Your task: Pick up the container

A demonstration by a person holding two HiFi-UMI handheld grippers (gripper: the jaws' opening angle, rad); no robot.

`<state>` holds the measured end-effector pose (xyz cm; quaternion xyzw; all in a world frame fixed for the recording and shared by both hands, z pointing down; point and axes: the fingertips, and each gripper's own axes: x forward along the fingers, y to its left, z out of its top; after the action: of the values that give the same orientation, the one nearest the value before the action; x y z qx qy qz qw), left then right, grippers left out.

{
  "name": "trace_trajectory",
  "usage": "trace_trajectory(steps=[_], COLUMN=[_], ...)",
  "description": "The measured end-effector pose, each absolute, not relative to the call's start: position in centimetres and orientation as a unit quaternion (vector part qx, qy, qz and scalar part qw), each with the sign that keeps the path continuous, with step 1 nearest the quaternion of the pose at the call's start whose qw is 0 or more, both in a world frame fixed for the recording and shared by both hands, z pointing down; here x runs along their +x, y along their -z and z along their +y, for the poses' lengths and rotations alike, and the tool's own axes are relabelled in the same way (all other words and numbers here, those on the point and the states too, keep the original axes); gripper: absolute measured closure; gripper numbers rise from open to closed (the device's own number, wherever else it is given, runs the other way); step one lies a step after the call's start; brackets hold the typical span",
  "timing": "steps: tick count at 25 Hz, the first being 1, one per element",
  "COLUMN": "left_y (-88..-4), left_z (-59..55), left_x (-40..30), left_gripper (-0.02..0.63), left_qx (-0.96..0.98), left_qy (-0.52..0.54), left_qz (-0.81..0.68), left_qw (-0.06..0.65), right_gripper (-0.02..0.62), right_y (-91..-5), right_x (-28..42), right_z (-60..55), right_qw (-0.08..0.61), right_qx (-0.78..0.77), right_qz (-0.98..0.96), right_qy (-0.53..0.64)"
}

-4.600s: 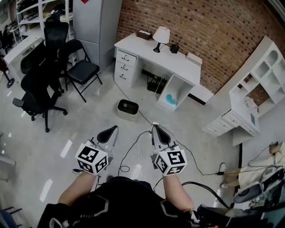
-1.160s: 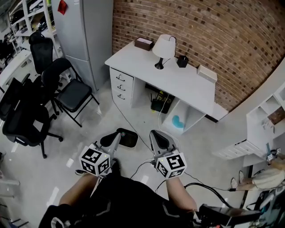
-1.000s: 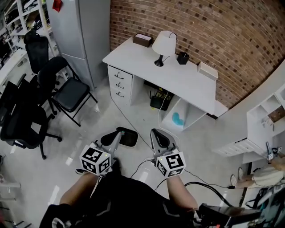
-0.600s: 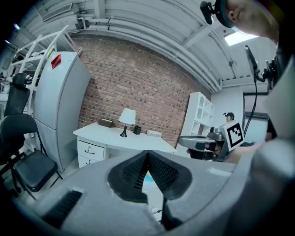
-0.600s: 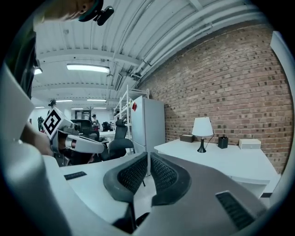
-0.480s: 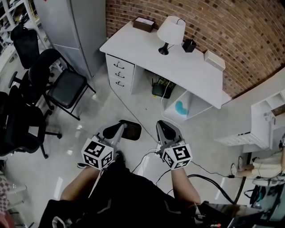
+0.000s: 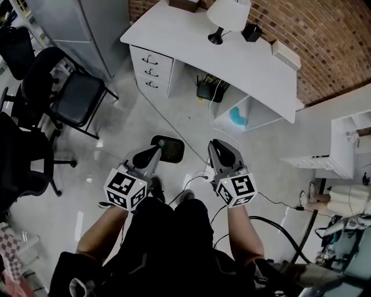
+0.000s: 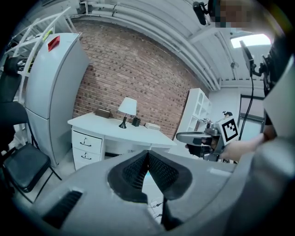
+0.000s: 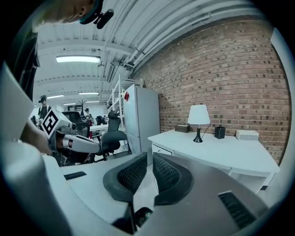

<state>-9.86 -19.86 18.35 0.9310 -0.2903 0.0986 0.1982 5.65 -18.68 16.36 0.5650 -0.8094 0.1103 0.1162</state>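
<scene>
1. Both tongs have come forward and lower over the last second. The white surface has slid towards the top of the head view, and the container now lies right at the tip of the left tongs.
2. The container is a dark, rounded bin seen from above. It stands on the pale floor in front of the surface's drawers, between me and the surface.
3. From the head view, the left tongs overlap the container's near left edge. I cannot tell whether they touch it or hang above it.
4. The right tongs point the same way, to the right of the container and clear of it.
5. In the left gripper view, the ribbed pads are pressed together at the tip with nothing between them.
6. In the right gripper view, the pads are closed down to a thin slit, also empty. A dark object shows low in the gap beneath them, too small to name.
7. A lamp stands on the surface against the brick wall.
8. A black folding chair stands off to the left.
9. Cables trail across the floor near my feet.
</scene>
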Motion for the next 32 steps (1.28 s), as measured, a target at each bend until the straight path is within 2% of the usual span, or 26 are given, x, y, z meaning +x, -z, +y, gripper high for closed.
trace_trajectory(steps=[14, 18, 24, 28, 32], left_y=[-30.1, -34.2, -40.1, -43.5, -47.6], left_z=[-17.8, -17.5, -17.1, -16.4, -15.4], left_x=[-1.3, 0.7, 3.5, 4.7, 5.8], left_gripper=[0.597, 0.597, 0.597, 0.597, 0.597], left_qx=[0.915, 0.906, 0.892, 0.885, 0.88], left_qy=[-0.182, -0.211, -0.215, -0.223, -0.222], left_qz=[-0.276, -0.301, -0.302, -0.304, -0.304], left_qw=[0.231, 0.209, 0.259, 0.272, 0.288], right_gripper=[0.584, 0.584, 0.583, 0.514, 0.512], right_y=[-31.7, -36.4, -43.1, -47.6, -52.9], right_x=[14.6, 17.3, 19.0, 18.6, 19.1], right_z=[-19.3, -19.3, -19.6, -19.5, -19.7], right_qw=[0.125, 0.117, 0.122, 0.131, 0.139], right_qx=[0.562, 0.568, 0.547, 0.52, 0.517], right_qz=[-0.791, -0.78, -0.781, -0.787, -0.777], right_qy=[-0.208, -0.235, -0.276, -0.305, -0.331])
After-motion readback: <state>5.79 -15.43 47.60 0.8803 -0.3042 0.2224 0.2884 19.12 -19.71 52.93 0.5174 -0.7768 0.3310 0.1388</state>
